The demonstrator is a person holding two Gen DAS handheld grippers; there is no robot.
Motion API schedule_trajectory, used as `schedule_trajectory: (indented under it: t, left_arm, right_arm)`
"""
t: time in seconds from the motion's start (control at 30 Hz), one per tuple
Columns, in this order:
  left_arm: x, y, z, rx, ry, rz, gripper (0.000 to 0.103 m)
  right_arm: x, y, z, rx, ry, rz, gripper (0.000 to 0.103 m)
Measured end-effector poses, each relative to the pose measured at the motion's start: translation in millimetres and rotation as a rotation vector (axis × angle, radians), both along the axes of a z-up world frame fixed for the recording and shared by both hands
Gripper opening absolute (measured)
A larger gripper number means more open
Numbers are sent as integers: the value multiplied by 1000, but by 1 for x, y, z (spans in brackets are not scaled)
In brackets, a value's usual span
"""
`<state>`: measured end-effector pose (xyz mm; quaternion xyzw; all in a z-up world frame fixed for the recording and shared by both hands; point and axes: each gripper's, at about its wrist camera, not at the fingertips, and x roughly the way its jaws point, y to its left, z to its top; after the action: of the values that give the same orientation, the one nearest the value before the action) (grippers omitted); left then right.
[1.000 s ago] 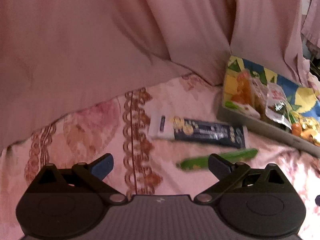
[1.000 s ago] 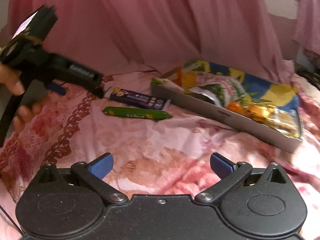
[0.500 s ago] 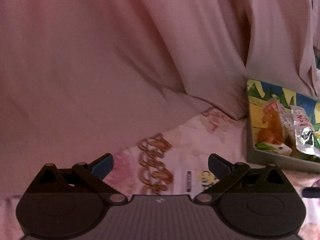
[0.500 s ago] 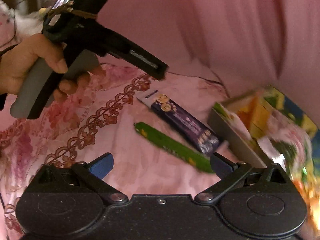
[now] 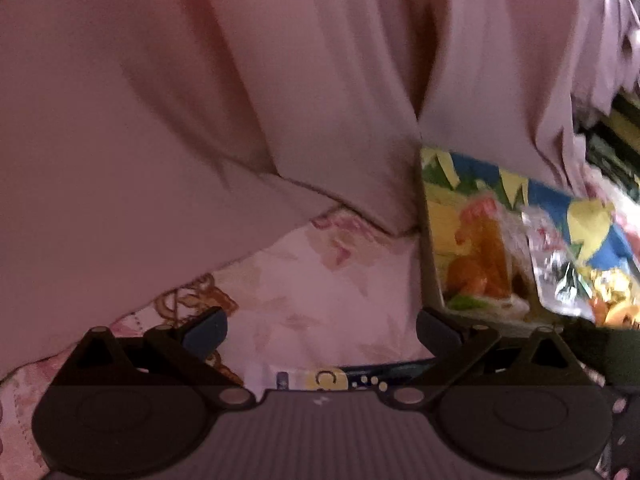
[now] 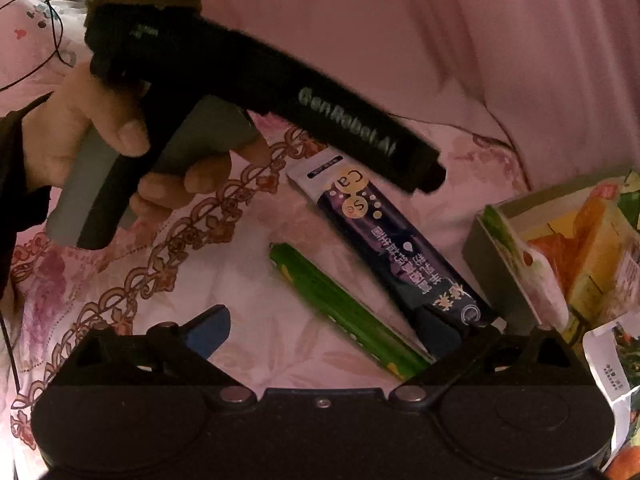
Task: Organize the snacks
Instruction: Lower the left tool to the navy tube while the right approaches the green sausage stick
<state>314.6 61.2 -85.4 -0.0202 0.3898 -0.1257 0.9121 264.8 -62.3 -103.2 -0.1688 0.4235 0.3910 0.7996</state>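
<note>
Lowering onto a pink floral bedspread (image 6: 280, 344), the right gripper (image 6: 324, 328) is now seen much closer to two loose snacks than it was a second ago, when they lay well ahead of it. A long green foil-wrapped snack stick (image 6: 344, 312) is framed between its widely spread jaws, untouched. Its right blue fingertip (image 6: 436, 328) is overlapped with the near end of a long dark navy snack packet printed with yellow circles (image 6: 392, 240); contact cannot be confirmed. The left gripper (image 5: 322, 328), held in a hand (image 6: 100, 136), is likewise spread wide and empty, with the navy packet's white end just beneath it. A shallow grey cardboard tray already filled with snack bags (image 6: 492, 264) is seen just right. A pickup is judged imminent.
</note>
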Motion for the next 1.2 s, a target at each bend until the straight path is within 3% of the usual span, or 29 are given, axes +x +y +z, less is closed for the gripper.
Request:
schedule_trajectory:
  t: [0.13, 0.4, 0.77, 1.07, 1.2]
  left_arm:
    - [5, -11, -11, 89, 46, -22, 102]
    - [6, -6, -15, -3, 141, -92, 102]
    - [-11, -9, -9, -9, 264, -264, 102]
    - [-9, -23, -10, 53, 204, -269, 102]
    - [-14, -30, -11, 95, 180, -294, 102]
  right_arm:
    - [2, -4, 0, 14, 23, -6, 99]
    - [4, -14, -2, 24, 94, -15, 98]
    - [-32, -32, 1, 6, 216, 12, 97]
    - [-39, -26, -4, -8, 60, -81, 90]
    - [-41, -18, -8, -39, 10, -74, 79]
